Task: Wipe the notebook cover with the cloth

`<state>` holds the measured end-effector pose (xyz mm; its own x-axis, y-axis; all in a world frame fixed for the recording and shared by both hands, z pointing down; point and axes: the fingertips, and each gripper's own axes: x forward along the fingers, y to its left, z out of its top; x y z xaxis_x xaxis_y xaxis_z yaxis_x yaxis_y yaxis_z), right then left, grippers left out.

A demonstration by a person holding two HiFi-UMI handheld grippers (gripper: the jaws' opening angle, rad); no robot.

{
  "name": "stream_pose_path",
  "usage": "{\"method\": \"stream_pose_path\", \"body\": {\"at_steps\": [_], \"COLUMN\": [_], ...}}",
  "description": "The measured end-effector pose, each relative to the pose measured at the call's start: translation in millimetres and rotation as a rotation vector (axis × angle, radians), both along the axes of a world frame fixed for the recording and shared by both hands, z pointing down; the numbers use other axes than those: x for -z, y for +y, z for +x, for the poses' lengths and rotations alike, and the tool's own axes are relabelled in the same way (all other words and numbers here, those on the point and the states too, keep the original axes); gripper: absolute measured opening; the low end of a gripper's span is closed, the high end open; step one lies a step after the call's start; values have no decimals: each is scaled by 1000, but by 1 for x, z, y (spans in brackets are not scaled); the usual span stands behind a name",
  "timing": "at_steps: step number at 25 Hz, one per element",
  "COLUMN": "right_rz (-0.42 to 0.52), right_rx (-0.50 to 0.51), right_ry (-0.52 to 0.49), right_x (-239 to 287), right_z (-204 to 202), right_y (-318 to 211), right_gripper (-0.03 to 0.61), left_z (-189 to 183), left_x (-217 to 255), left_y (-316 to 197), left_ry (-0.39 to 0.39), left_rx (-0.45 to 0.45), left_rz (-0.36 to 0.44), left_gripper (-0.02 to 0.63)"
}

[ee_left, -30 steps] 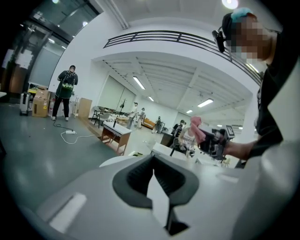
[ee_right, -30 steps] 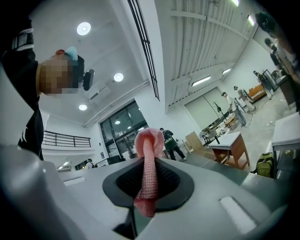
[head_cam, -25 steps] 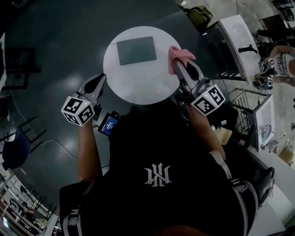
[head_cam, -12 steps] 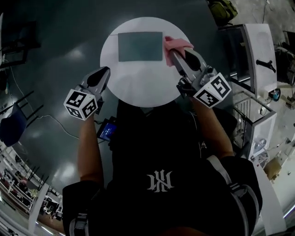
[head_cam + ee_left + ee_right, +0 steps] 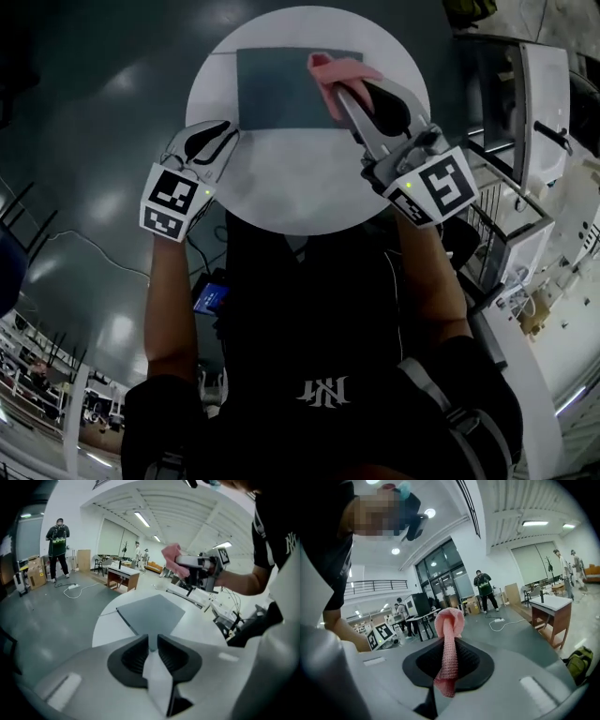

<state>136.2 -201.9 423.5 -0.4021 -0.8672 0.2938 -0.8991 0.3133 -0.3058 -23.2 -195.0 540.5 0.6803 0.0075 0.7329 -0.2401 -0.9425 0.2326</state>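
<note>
Left gripper (image 5: 217, 139): at the near-left edge of the round white table (image 5: 300, 192). Jaws are pressed together with nothing between them. It points across the tabletop.

Right gripper (image 5: 343, 92): further forward than the left one and to its right. Jaws are clenched on the pink cloth (image 5: 337, 71). A rolled bunch of cloth sticks out past the jaw tips and a short end hangs back between the pads. Its own view looks level out into the hall, with no tabletop in sight.

Notebook (image 5: 277, 84): grey cover, closed, lying flat on the table ahead of the left gripper and well clear of it. From overhead the cloth overlaps the notebook's right part. The left gripper view shows the cloth raised above the cover and apparently not touching it.

Far beyond both grippers: a person in dark clothes (image 5: 57, 544) stands on the hall floor.
</note>
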Motion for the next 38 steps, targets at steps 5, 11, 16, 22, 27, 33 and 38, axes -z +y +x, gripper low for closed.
{"method": "stream_pose_path", "body": {"at_steps": [5,11,16,22,27,33,38], "right_rz": [-68,-162,-183,-196,-227,-234,-245], "right_rx": [62,150,150,198,209,217,204], "right_ry": [123,313,456,600,641,659,670], "right_x": [-59,-113,-138,-160,-169,-172,-170], "right_z": [-41,-65,-67,-82,-84,-86,-65], "right_y": [-55,-76,-97,-108,-103,-108,-96], "right_gripper": [38,38,38,38,34,33,33], "left_z": [-11,-7,0,7,12,5,5], "left_x": [-41,-59,-63,-68,-64,-65,-63], "left_y": [-17,-17,-16,-10,-3,-13,-12], "left_ry": [-45,-103,-112,-135,-148,-150,-165], "left_rx": [-67,-117,-133,-155,-163,-161,-164], "left_rz": [-3,33,50,64,70,55,50], "left_gripper": [83,87,83,77,77,77,77]}}
